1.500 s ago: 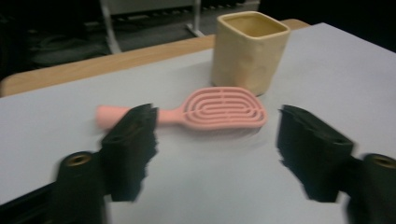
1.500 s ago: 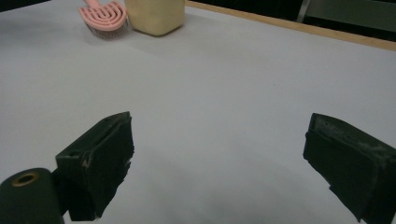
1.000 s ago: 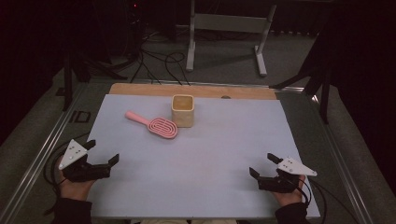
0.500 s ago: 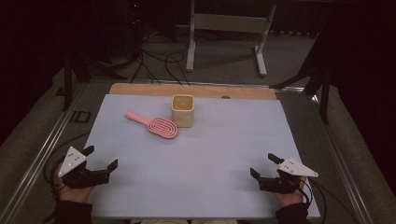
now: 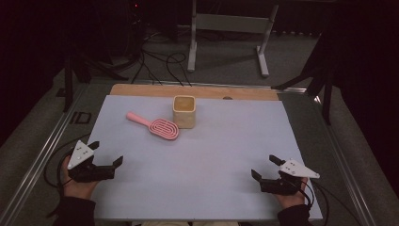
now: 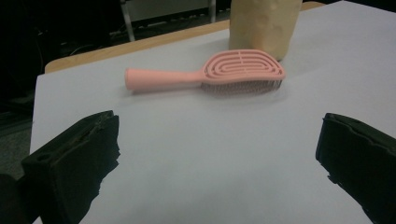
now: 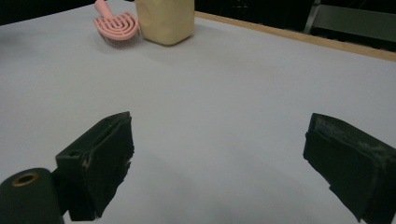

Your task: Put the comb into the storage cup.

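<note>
Work had not begun as far as the frames showed. Left hand-held gripper (image 5: 104, 154) sat at the near left edge of the counter (image 5: 226, 155), jaws apart, holding nothing, aimed toward the pink hairbrush (image 5: 154, 125). Brush lay flat, bristles down, far-centre, handle pointing left, its head just beside the tan cup (image 5: 184, 111), which stood upright; contact between them unclear. Right hand-held gripper (image 5: 265, 169) rested near right, jaws apart, empty. Reach, grasp and any placing all looked left to do.
</note>
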Motion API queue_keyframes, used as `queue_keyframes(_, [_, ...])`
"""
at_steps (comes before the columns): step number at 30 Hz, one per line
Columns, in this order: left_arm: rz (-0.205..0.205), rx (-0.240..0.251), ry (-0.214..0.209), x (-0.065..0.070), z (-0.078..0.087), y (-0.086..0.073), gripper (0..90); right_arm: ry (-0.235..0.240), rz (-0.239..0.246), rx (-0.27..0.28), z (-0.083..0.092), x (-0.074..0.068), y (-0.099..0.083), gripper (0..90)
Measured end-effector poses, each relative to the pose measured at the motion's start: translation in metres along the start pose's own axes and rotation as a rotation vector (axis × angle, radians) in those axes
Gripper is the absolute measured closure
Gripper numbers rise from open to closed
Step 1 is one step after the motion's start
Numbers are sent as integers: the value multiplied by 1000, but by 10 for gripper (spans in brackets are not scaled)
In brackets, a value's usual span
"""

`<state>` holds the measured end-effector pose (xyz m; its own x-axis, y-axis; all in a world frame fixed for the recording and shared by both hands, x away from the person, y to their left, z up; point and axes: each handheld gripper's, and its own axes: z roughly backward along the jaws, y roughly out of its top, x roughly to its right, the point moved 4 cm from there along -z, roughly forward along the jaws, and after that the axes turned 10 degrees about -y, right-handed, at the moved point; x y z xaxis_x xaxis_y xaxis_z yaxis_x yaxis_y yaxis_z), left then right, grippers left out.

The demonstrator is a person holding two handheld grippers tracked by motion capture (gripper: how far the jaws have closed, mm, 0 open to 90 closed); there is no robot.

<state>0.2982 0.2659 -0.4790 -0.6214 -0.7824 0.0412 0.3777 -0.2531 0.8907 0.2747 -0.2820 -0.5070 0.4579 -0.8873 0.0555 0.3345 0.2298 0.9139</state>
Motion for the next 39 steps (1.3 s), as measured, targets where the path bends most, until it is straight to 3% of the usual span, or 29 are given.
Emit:
queue_keyframes(5, [-37, -40, -4, -8, -15, 17, 0, 1, -1, -2, 0, 0, 0, 80])
queue_keyframes(15, [-50, -87, -26, -24, -53, 48, 0, 0, -8, -1, 0, 1, 0, 80])
queue_keyframes(21, [-62, -128, -26, -31, -69, 56, 0, -2, -10, -1, 0, 2, 0, 80])
queue_keyframes(22, [-87, -170, -33, -36, -81, 61, 0, -2, -12, -1, 0, 3, 0, 80])
queue_keyframes(23, [-87, -170, -33, -36, -81, 61, 0, -3, -11, 0, 0, 3, -1, 80])
queue_keyframes(24, [-103, -210, -34, -40, -89, 64, 0, -4, -10, 0, 0, 3, -1, 80])
queue_keyframes(31, [-135, -281, -29, -53, -112, 72, 0, -5, -15, 1, 0, 5, -1, 80])
queue_keyframes(39, [-164, -428, -13, -66, -148, 77, 0, -5, -20, 4, 1, 6, -1, 80])
